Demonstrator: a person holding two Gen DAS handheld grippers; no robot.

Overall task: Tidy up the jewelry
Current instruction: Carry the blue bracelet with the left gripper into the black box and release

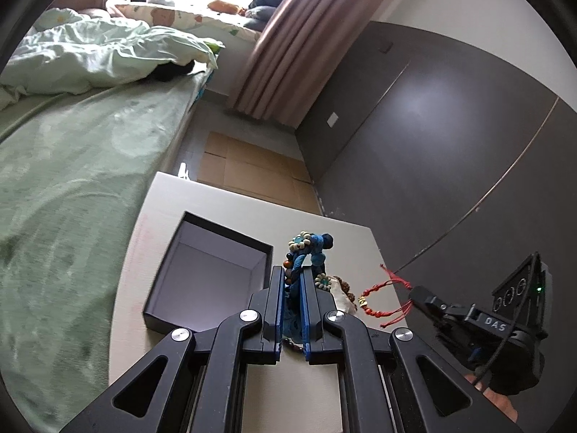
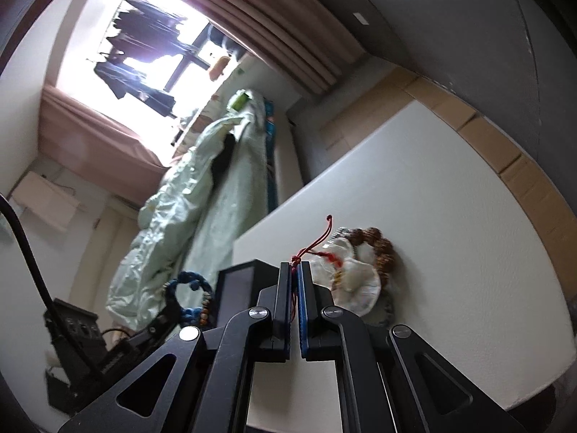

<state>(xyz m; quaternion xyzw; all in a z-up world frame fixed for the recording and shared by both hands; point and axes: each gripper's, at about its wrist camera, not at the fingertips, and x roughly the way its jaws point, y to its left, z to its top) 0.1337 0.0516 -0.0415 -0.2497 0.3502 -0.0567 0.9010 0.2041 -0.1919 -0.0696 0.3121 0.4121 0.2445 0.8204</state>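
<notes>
The left gripper (image 1: 292, 274), fingers clenched on the blue cord-and-bead bracelet (image 1: 312, 247), hangs just right of the open dark rectangular box (image 1: 202, 274), nearer it than the right gripper (image 2: 294, 281), clamping the red knotted-string bracelet (image 1: 378, 301).

Blue corded bracelet (image 1: 311, 252) with cream and brown beads. Red string bracelet (image 1: 378, 297) with small gold beads. Brown bead bracelet (image 2: 378, 245) on white cloth pouch (image 2: 355, 281). Black box (image 1: 209, 270), pale grey inside. White table (image 2: 450, 198). Mint green bedding (image 1: 90, 54). Dusty pink curtains (image 1: 292, 47). Dark grey wall (image 1: 432, 126).
</notes>
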